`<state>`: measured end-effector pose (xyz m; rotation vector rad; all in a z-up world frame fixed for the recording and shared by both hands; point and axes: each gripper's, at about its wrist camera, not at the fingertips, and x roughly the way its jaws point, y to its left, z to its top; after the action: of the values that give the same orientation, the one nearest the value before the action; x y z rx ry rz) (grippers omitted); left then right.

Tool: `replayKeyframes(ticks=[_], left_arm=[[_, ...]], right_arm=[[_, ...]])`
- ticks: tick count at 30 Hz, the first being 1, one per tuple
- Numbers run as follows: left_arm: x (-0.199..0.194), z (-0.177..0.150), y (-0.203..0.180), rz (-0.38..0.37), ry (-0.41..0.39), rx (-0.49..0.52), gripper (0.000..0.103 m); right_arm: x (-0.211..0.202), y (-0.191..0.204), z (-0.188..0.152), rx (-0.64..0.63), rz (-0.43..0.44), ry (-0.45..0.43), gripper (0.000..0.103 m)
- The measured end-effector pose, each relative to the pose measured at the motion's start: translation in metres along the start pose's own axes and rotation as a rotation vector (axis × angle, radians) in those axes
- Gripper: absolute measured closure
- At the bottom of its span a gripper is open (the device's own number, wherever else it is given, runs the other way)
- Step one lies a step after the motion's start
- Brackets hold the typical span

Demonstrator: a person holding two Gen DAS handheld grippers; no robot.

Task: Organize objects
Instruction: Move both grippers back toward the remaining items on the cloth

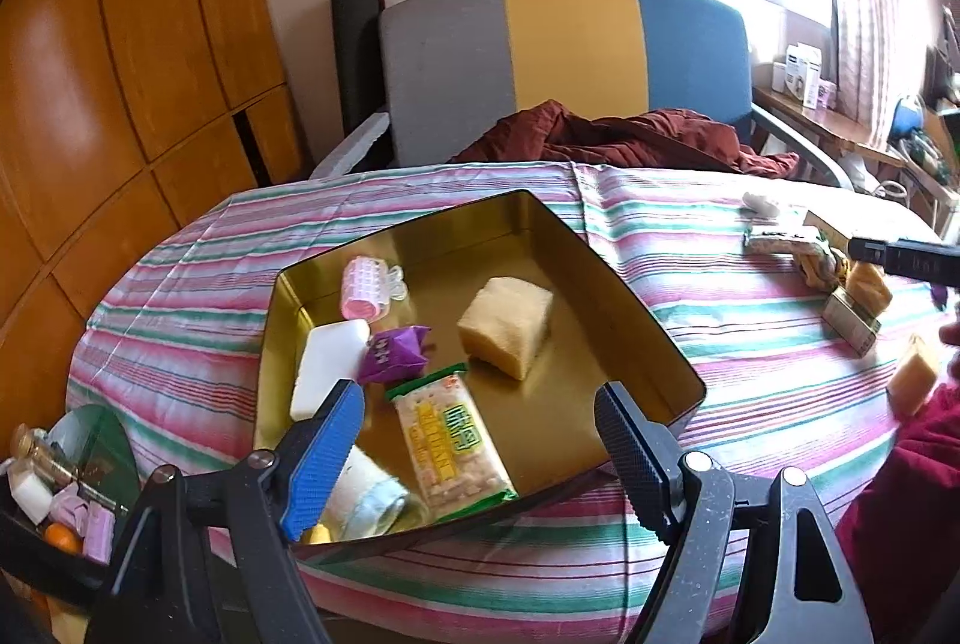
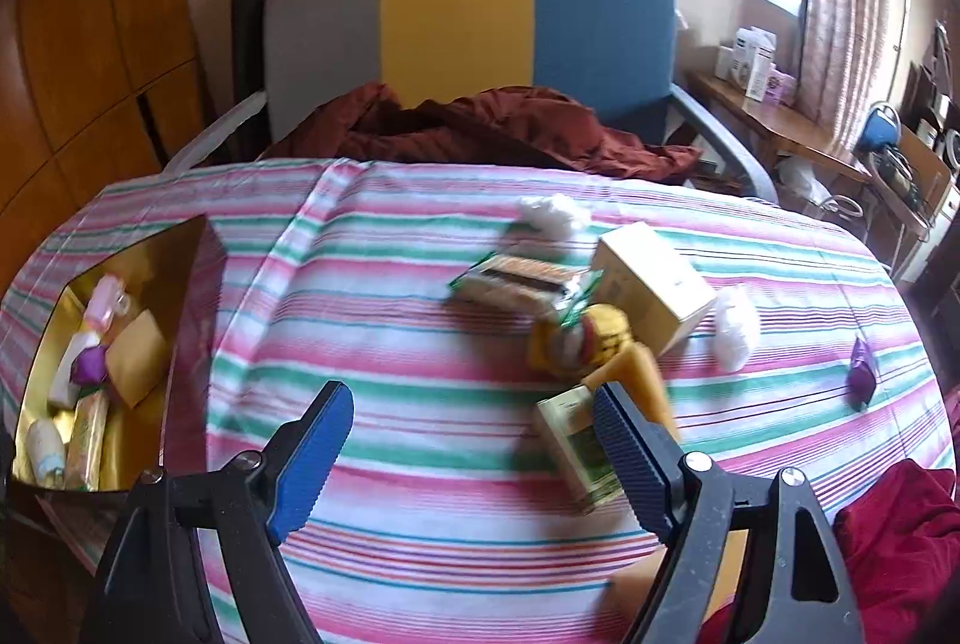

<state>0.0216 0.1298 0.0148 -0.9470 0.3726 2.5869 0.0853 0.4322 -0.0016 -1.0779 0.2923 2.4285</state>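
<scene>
Both claws, left (image 1: 480,440) and right (image 2: 474,440), gape empty. Tin (image 1: 600,248) at my 10 o'clock is part-filled; next I close on the green box (image 2: 576,440) on the bench (image 2: 420,344).

We hold our left tool (image 1: 480,440), jaws spread apart, over the gold tin (image 1: 630,296) on the striped desk (image 1: 180,296). Inside we see a yellow sponge (image 1: 507,326), a cracker packet (image 1: 450,443), a purple wrapper (image 1: 396,353) and a pink roller (image 1: 363,287).
</scene>
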Motion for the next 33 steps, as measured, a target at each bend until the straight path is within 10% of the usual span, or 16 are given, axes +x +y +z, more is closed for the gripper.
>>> replayKeyframes(ticks=[20, 33], left_arm=[[0.024, 0.015, -0.058, -0.098, 0.037, 0.124, 0.022], [0.077, 0.063, -0.133, -0.34, 0.149, 0.105, 0.023]], right_arm=[[0.028, -0.126, 0.036, 0.225, -0.133, -0.012, 0.019], [0.058, -0.178, 0.015, 0.468, -0.094, 0.111, 0.019]])
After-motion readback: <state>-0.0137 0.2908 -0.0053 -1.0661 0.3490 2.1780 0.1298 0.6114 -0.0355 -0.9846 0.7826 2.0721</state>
